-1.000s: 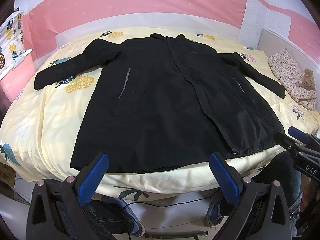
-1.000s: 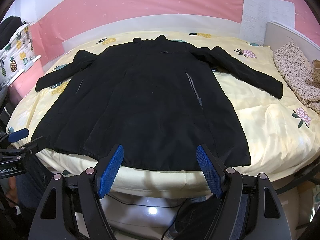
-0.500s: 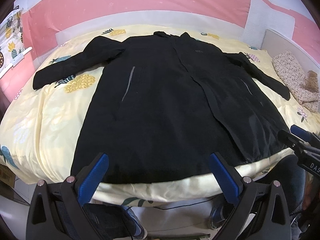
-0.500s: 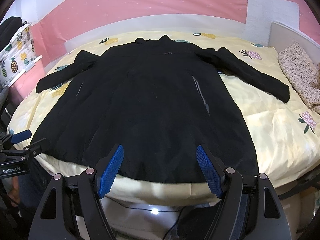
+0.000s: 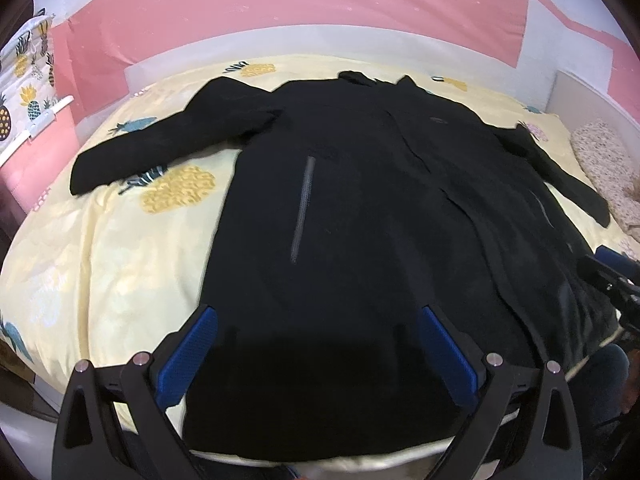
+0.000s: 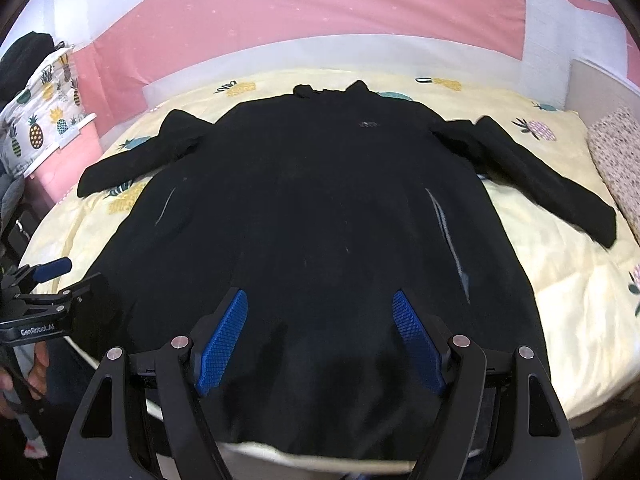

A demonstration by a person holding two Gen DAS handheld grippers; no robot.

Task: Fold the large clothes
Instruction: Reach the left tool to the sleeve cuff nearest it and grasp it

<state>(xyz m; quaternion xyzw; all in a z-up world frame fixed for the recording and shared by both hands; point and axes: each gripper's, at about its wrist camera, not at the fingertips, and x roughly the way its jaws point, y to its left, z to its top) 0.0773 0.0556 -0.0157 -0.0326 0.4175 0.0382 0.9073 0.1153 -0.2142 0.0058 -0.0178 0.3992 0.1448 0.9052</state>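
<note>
Both grippers were wide open over the coat's bottom edge.
The left gripper (image 5: 320, 356) and right gripper (image 6: 320, 344) held nothing; the big coat (image 6: 312, 216) could slip off the bed (image 5: 100, 248) if only 1 layer got pinched.

A pale yellow bedspread (image 5: 100, 264) printed with pineapples was spread across the frame's middle. A pink wall (image 6: 320, 12) was seen along the top, a pineapple-patterned cloth (image 6: 44, 92) at upper left, a floral pillow (image 6: 616, 148) at right.

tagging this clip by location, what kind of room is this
Most likely a bedroom: a black coat lies spread on a bed with a pineapple-print quilt, and pink panels cover the wall behind.
</note>
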